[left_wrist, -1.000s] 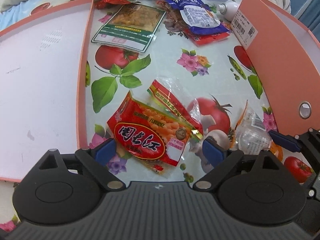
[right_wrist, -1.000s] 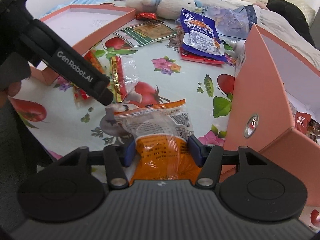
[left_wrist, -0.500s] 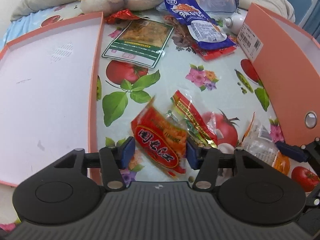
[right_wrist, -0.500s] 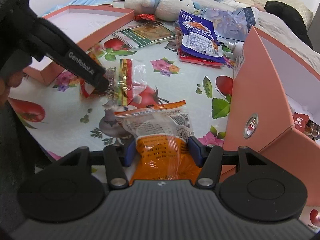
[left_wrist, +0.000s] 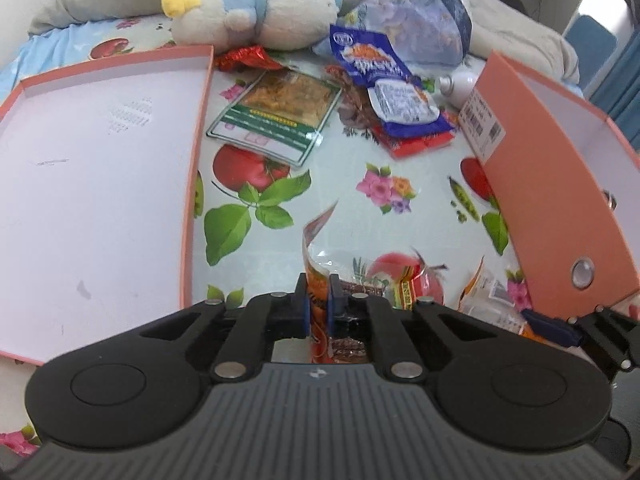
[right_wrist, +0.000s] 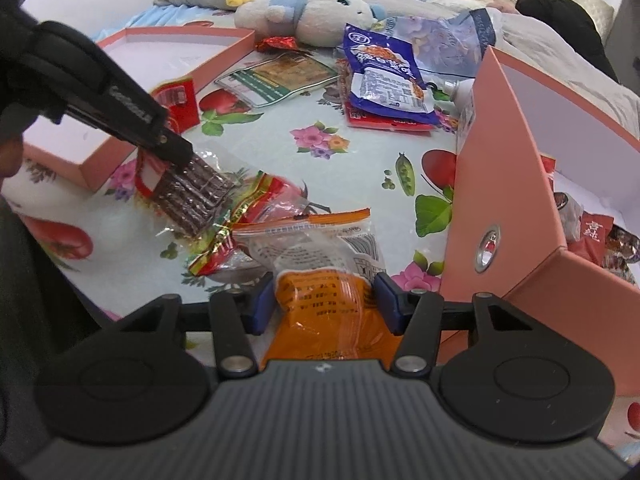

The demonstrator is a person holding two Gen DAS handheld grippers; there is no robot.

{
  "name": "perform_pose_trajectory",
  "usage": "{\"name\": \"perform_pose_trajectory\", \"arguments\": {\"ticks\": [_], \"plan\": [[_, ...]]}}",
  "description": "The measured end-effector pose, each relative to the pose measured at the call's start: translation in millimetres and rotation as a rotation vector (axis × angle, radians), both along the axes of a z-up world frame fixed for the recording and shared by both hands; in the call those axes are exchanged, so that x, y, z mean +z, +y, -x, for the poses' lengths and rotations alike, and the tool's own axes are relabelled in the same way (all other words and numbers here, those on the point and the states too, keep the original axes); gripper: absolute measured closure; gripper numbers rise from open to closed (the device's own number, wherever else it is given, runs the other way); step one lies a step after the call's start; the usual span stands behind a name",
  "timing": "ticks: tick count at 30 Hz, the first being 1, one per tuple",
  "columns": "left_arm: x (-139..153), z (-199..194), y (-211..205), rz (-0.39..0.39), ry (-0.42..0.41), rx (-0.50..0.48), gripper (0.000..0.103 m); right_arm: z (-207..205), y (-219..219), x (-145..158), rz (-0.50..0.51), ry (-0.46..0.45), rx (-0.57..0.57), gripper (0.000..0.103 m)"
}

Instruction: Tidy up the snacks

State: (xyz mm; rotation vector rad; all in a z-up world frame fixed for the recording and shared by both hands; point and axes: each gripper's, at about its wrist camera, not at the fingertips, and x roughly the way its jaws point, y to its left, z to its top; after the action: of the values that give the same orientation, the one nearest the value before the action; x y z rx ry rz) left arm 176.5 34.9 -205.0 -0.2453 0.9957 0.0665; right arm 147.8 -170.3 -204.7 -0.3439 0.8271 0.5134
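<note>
We are noting a pale glossy tablecloth [left_wrist: 352, 168] printed with red tomatoes, green leaves and pink flowers. We are seeing a shallow salmon-pink cardboard lid [left_wrist: 192, 184] with a white inside, and a tall salmon-pink box [right_wrist: 492, 184]. We are logging a green-bordered snack pouch [left_wrist: 276, 114], a blue-and-orange packet [right_wrist: 384, 76], an orange-and-clear bag [right_wrist: 324, 272], and a white, blue and yellow plush toy [left_wrist: 256, 16].

We see tabletop [left_wrist: 352, 168], fruit-and-flower cloth | 9 o'clock: pink lid tray [left_wrist: 100, 184] | 3 o'clock: pink box [left_wrist: 560, 208] | 12 o'clock: plush toy [left_wrist: 256, 16], green packet [left_wrist: 280, 116], blue packet [left_wrist: 384, 80]
</note>
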Motion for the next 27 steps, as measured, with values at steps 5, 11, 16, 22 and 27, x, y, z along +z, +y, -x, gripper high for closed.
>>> {"name": "perform_pose_trajectory", "arguments": {"ticks": [5,11,16,22,27], "plan": [[12,6,4,0.022,-0.029,0.025,0.096,-2,-2,11,-0.042,0.01,-0.021,0.049],[32,17,7,0.038,-0.071,0.044,0.096,1,4,29,-0.061,-0.002,-0.013,0.05],[51,22,10,0.048,-0.107,0.071,0.096,1,3,48,-0.093,-0.014,-0.021,0.05],[85,16,8,-0.002,-0.145,0.065,0.096,-5,-3,78,-0.146,-0.043,-0.055,0.051],[119,7,1,-0.011,-0.195,0.055,0.096,-11,-10,109,-0.178,-0.098,-0.083,0.051]]}}
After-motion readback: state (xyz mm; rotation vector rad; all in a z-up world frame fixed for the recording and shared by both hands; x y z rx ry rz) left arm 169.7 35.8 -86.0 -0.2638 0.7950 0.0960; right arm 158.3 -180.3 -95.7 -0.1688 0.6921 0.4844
